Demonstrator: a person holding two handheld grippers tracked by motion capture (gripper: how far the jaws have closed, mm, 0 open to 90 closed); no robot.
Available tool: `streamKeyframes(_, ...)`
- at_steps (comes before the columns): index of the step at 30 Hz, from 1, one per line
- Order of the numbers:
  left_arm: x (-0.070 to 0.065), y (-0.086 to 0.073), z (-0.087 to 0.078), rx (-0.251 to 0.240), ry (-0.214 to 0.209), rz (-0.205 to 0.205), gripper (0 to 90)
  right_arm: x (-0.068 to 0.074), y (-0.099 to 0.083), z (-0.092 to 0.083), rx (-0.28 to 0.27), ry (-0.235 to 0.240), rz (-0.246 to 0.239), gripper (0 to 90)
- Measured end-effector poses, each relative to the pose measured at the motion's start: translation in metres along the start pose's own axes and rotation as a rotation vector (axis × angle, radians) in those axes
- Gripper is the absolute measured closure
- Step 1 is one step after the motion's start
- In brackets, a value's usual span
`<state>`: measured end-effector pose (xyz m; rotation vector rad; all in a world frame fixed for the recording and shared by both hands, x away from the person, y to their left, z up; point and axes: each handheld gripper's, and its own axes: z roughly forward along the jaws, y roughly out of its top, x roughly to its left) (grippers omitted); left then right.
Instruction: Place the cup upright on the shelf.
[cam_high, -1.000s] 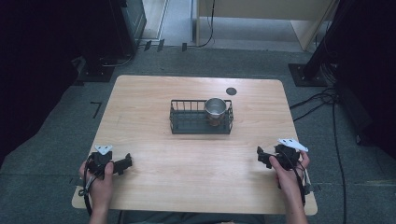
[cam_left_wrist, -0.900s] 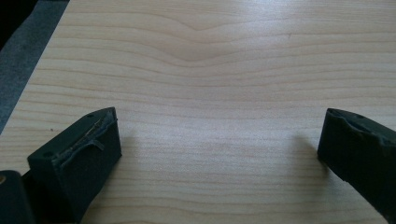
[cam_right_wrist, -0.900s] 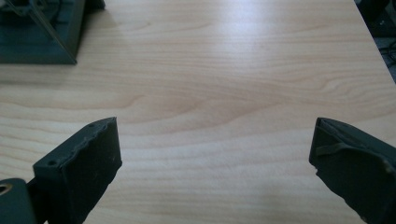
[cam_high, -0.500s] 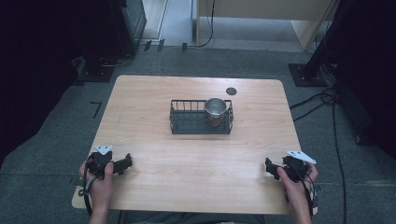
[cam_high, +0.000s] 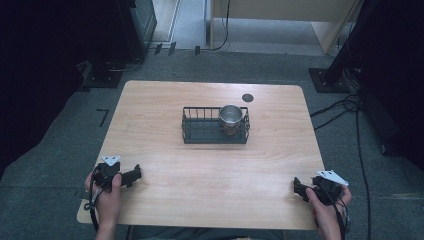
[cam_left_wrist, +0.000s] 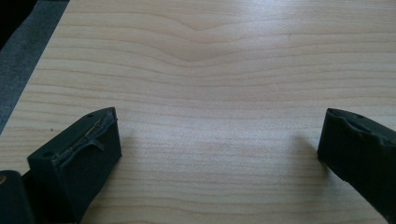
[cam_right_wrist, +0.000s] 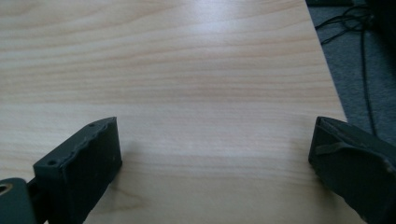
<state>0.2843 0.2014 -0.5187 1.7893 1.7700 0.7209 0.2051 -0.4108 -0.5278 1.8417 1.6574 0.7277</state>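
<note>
The left gripper (cam_high: 134, 175) rests low on the wooden table (cam_high: 210, 170) near its front left corner, held in the person's left hand (cam_high: 106, 189); in the left gripper view its two black jaws stand wide apart with only bare wood grain between them, so it grips nothing. The right gripper (cam_high: 298, 187) sits near the front right corner in the right hand (cam_high: 324, 202), a grey three-cornered plate (cam_high: 331, 176) on top of it; in the right gripper view its jaws are likewise spread wide over bare tabletop, holding nothing, and the table's edge with grey floor and cables (cam_right_wrist: 362, 51) lies beyond the jaw on that view's right side.

Well ahead of both grippers, and roughly midway between them, a black wire basket (cam_high: 200, 131) stands on the table; a metal cup (cam_high: 230, 115) sits upright in the end of the basket nearer the right gripper's side, mouth up. Farther beyond the basket, toward the table's far edge, a small dark round disc (cam_high: 247, 97) lies on the wood, apart from the basket.
</note>
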Motion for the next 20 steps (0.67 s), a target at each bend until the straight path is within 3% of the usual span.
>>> streamKeyframes(20, -0.0001, 0.0000, 0.0000, 0.000, 0.000, -0.001, 0.0, -0.0075, -0.0092, -0.0083, 0.002, 0.004, -0.005, 0.0)
